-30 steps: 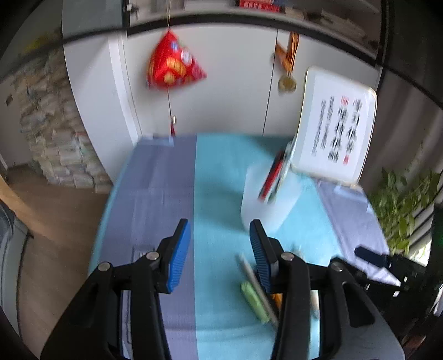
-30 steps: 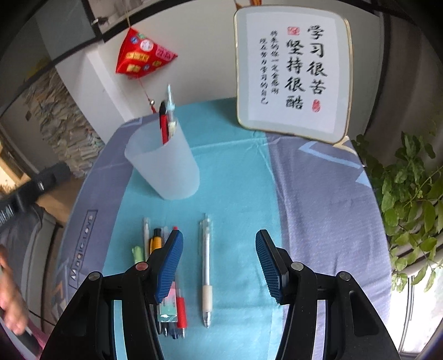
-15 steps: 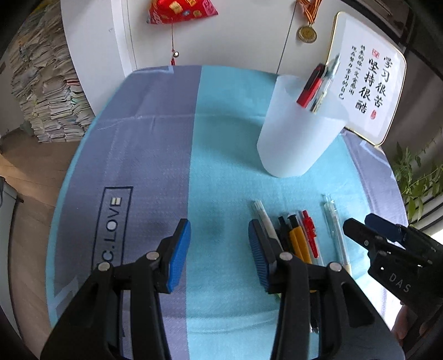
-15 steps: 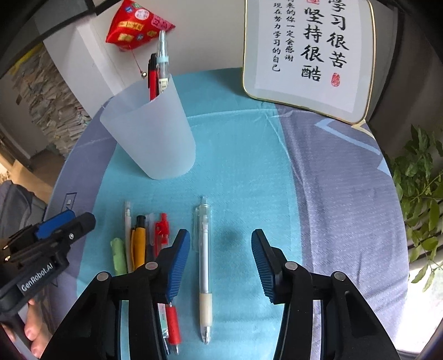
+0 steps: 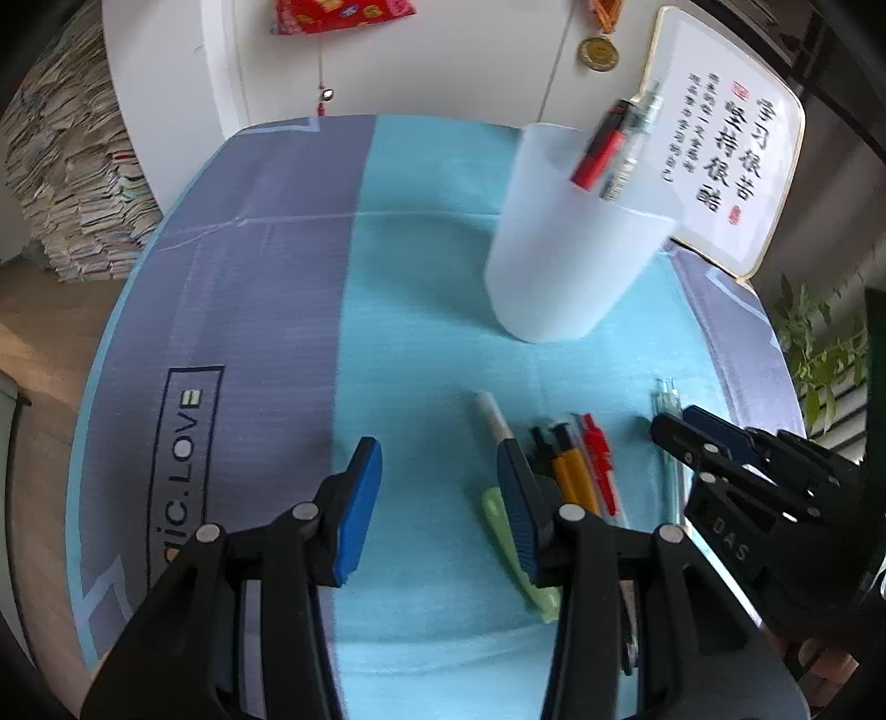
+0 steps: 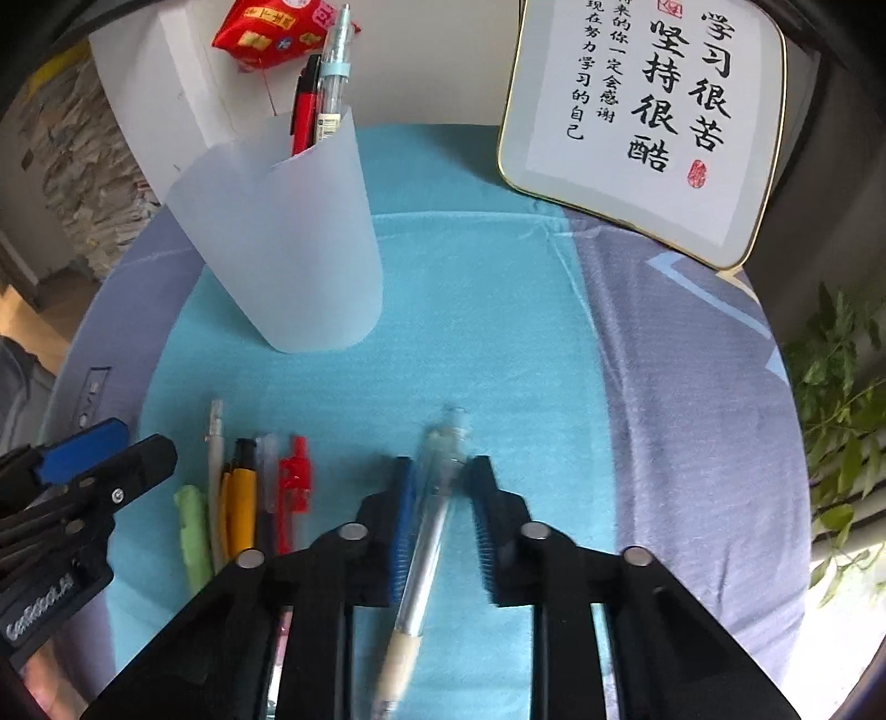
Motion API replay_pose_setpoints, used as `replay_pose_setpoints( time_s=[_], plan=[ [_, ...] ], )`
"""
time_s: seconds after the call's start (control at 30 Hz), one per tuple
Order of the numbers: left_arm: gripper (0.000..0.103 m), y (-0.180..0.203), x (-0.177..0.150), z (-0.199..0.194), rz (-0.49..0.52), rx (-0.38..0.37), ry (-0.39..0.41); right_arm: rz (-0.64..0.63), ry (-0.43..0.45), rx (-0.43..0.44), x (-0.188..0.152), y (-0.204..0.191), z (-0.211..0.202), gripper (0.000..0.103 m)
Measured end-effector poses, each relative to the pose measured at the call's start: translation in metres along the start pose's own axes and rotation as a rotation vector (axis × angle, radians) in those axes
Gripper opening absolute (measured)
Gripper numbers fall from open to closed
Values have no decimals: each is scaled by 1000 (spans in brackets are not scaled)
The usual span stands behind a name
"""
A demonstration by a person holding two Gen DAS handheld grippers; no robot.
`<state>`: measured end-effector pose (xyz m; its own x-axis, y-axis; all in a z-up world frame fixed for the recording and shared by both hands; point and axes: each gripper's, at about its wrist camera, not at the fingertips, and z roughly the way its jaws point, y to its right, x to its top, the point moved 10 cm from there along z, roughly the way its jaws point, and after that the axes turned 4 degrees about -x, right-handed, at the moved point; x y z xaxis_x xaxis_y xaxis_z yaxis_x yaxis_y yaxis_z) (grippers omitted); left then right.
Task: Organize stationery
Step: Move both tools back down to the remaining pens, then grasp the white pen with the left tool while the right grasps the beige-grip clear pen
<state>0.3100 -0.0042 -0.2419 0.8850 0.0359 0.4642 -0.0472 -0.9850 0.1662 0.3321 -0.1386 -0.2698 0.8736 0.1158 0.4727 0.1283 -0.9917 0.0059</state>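
A frosted plastic cup point(image 6: 288, 249) point(image 5: 570, 243) stands on the teal cloth and holds a red pen point(image 6: 304, 113) and a clear pen point(image 6: 332, 66). Several loose pens lie in a row in front of it: green point(image 6: 194, 531), white point(image 6: 215, 459), orange point(image 6: 243, 504), red point(image 6: 292, 487). My right gripper point(image 6: 440, 526) is open, low over the cloth, with a clear pen point(image 6: 437, 509) lying between its fingers. My left gripper point(image 5: 437, 498) is open and empty, just left of the pen row, its right finger over the green pen point(image 5: 515, 554).
A framed calligraphy board point(image 6: 648, 111) leans at the back right. A red hanging ornament point(image 6: 277, 27) and a medal point(image 5: 598, 50) hang on the white cabinet behind. A potted plant point(image 6: 836, 387) stands off the table's right edge. Stacked papers point(image 5: 66, 183) are on the left.
My right gripper has moved down and forward so that the clear pen now lies between its fingers, and its jaws have narrowed. My left gripper has come lower and closer to the pen row.
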Motion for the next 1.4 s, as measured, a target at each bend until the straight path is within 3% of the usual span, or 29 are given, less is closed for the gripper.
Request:
replay_pose_setpoints(
  time_s=[0.27, 0.43, 0.53, 0.67, 0.77, 0.87, 0.97, 1.1, 1.2, 1.4],
  plan=[
    [42, 26, -14, 10, 86, 27, -25, 8, -15, 36, -5, 6, -4, 21],
    [44, 7, -17, 12, 87, 108, -21, -4, -12, 31, -5, 3, -5, 21],
    [47, -8, -20, 10, 59, 101, -16, -17, -11, 33, -7, 4, -5, 20],
    [47, -28, -22, 4, 31, 151, -20, -18, -13, 37, -8, 3, -5, 20],
    [45, -36, -23, 3, -21, 121, -34, -17, -12, 38, -9, 3, -5, 20],
    [39, -38, -21, 4, -40, 117, -36, -12, -11, 42, -7, 2, -4, 20],
    [21, -39, -17, 6, -52, 108, -28, 1, -10, 53, -8, 3, -4, 18],
    [8, -31, -10, 8, -100, 11, -34, 19, -6, 76, -9, 4, -6, 16],
    [7, -26, -1, 3, -76, -19, -10, 14, 16, 86, -8, 3, -14, 16],
    [7, -16, -1, -1, -7, 23, 8, 0, 17, 108, -11, -4, -20, 16]
  ],
)
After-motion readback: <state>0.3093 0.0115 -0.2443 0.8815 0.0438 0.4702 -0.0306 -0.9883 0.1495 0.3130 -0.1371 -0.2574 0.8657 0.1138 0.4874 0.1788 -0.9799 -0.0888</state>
